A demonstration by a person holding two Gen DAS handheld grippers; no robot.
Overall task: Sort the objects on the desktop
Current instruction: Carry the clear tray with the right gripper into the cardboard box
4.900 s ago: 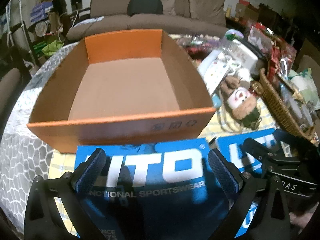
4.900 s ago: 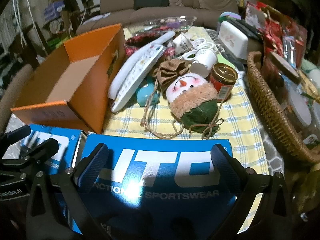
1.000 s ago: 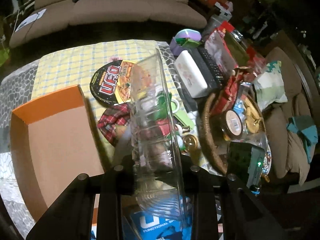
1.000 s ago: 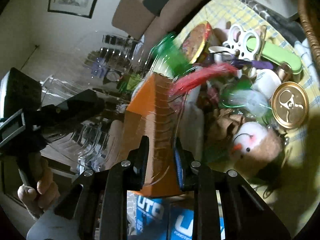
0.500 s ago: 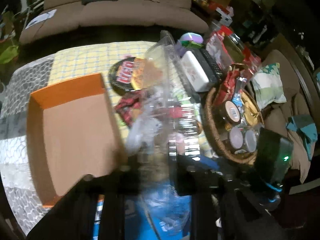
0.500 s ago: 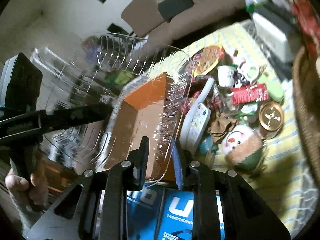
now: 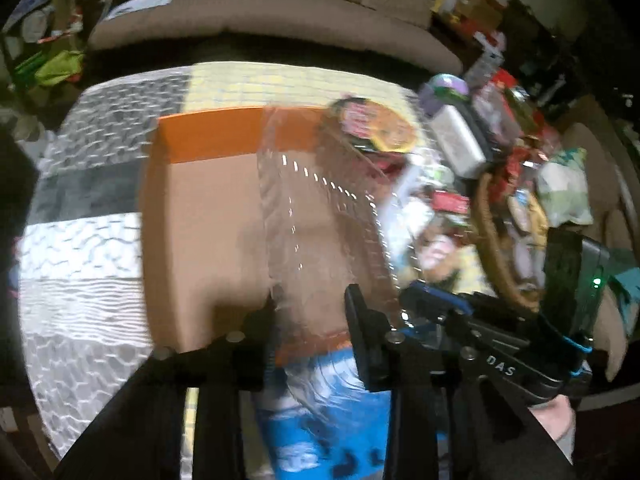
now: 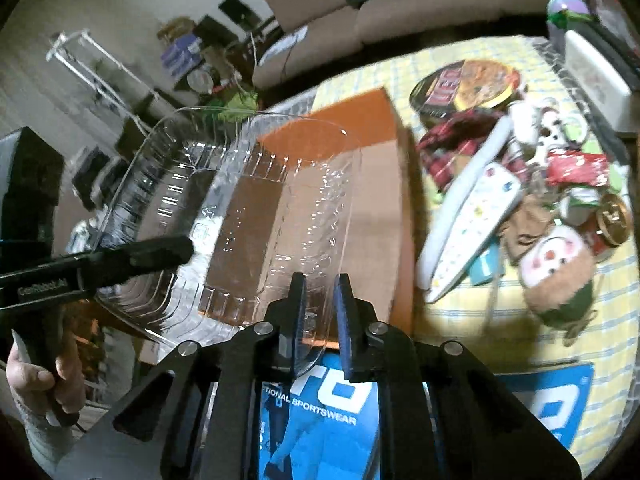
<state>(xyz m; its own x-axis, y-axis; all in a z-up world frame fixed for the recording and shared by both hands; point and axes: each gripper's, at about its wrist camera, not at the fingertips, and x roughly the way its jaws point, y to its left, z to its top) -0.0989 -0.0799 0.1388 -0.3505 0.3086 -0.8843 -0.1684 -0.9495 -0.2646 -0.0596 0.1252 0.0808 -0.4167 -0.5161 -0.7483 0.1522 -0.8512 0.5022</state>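
A clear plastic clamshell container (image 8: pixel 240 200) hangs empty over the orange cardboard box (image 8: pixel 380 208), held from two sides. In the right wrist view my right gripper (image 8: pixel 320 312) is closing on the container's near rim, which its pads pinch. My left gripper (image 7: pixel 310 316) is opening. The container's (image 7: pixel 320 220) thin end wall stands between its fingers, and they are set wider apart than the wall. The left wrist view is blurred and shows the box floor (image 7: pixel 208 216) bare, with the right gripper (image 7: pixel 420 304) at the container's right corner.
Right of the box lies a pile: a noodle bowl (image 8: pixel 468 84), a white remote (image 8: pixel 472 232), a snowman plush (image 8: pixel 556 272) and a jar. A wicker basket (image 7: pixel 492 264) stands further right. Blue sportswear packs (image 8: pixel 320 420) lie at the near edge. A hand (image 8: pixel 44 376) grips the left tool.
Both grippers have carried the container left, from above the clutter to above the orange box. The left fingers stand wider than before, and the right fingers have drawn closer on the rim.
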